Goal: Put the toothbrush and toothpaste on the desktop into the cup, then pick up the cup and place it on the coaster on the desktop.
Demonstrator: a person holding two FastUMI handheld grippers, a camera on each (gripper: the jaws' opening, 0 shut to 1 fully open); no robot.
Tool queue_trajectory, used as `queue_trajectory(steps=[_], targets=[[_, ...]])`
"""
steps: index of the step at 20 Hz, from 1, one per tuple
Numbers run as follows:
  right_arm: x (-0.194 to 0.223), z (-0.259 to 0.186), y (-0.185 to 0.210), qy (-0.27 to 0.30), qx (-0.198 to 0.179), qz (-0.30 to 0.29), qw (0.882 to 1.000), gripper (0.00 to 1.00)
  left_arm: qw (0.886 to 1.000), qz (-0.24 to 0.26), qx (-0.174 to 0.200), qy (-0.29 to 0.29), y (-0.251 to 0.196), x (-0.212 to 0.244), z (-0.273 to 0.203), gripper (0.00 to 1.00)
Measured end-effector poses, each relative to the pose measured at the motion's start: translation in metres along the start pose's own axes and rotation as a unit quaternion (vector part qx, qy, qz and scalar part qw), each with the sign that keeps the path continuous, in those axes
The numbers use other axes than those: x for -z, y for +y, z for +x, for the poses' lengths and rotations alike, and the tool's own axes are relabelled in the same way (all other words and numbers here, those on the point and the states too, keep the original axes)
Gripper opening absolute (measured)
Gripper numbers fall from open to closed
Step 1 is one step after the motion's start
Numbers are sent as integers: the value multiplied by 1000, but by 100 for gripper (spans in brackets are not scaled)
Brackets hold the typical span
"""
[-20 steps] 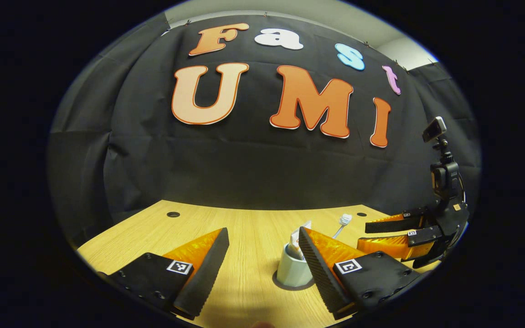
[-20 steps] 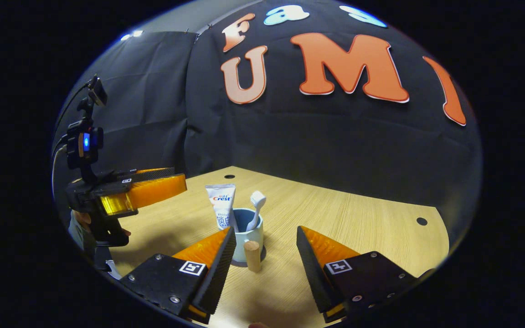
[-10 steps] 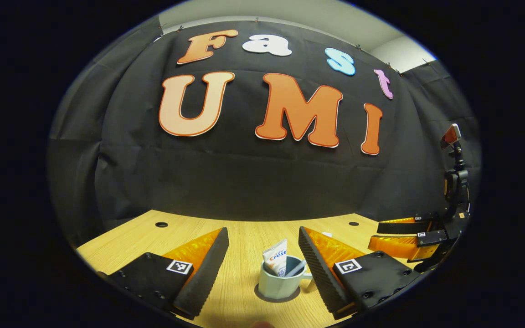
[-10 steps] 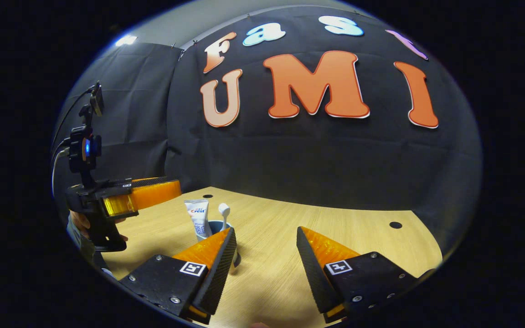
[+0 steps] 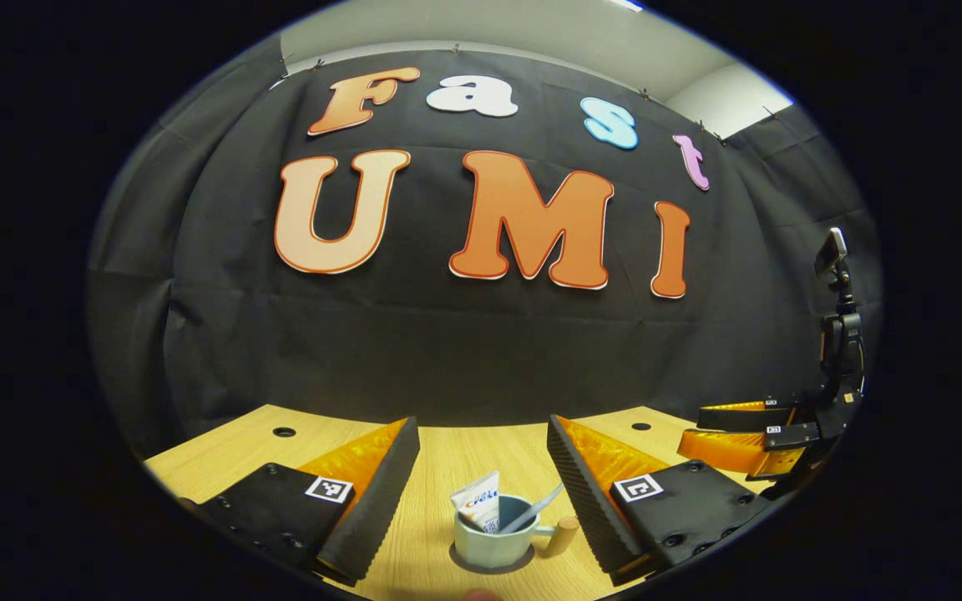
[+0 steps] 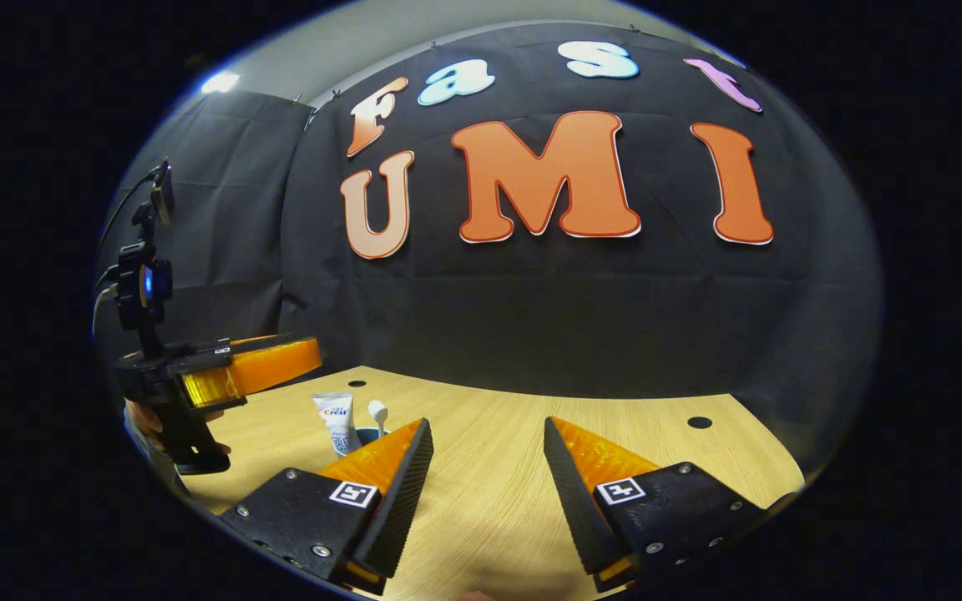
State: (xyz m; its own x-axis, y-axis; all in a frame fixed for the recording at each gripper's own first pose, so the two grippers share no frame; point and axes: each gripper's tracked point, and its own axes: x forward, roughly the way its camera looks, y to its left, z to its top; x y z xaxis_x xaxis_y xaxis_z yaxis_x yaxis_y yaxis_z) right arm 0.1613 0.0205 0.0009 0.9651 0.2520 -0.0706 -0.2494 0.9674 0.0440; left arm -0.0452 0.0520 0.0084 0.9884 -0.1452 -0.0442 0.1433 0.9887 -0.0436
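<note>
Between the fingers of your left tool (image 5: pixel 483 434), which stands agape and empty, the pale blue ceramic cup (image 5: pixel 491 541) sits on the dark round coaster (image 5: pixel 523 565) on the light wooden tabletop (image 5: pixel 448 455), holding the white toothpaste tube (image 5: pixel 478 507) and the white toothbrush (image 5: pixel 531 511). Your right tool (image 6: pixel 488 434) is likewise spread wide, gripping nothing.

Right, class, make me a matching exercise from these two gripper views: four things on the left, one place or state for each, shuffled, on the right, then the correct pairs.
Things
1. cup
2. toothpaste
3. toothbrush
4. left gripper

Places or states
A. leans on the rim, handle slanting out
B. open, holding nothing
C. stands on the dark coaster
D. tube upright inside the cup

Pairs: 1-C, 2-D, 3-A, 4-B
</note>
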Motion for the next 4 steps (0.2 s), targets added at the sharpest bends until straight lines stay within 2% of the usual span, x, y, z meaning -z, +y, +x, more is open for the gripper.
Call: queue_trajectory(steps=[4], targets=[[-10, 2, -3, -7, 2, -8, 1000, 81, 1000, 7, 7, -28, -12, -24, 7, 99]])
